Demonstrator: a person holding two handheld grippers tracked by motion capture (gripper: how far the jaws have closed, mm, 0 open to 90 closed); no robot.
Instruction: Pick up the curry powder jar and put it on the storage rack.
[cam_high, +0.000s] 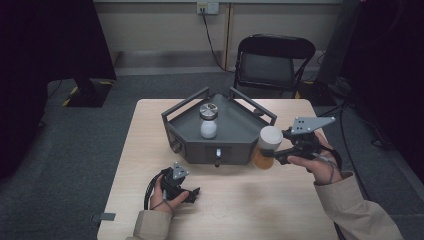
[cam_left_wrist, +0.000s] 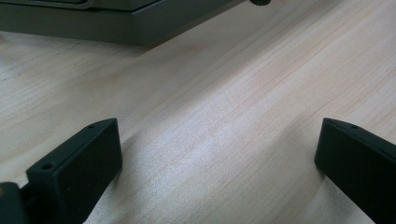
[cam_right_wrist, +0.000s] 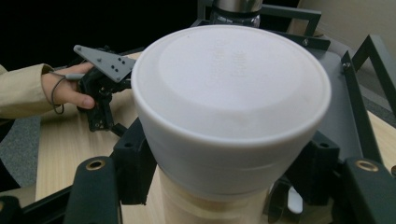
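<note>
The right tongs clamp the white-capped jar, its base cut off; the left tongs gape over the table.

- A pale wooden table stands on grey carpet.
- A dark grey angular tray sits directly on its far middle.
- The near half of the tabletop shows bare wood grain.

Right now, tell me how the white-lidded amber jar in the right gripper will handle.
The white-lidded amber jar looks rigid, since the jaws leave it undented. Held just under its wide lid, it probably won't slip through. Its tall, round body would likely tip or roll if set down carelessly.
</note>
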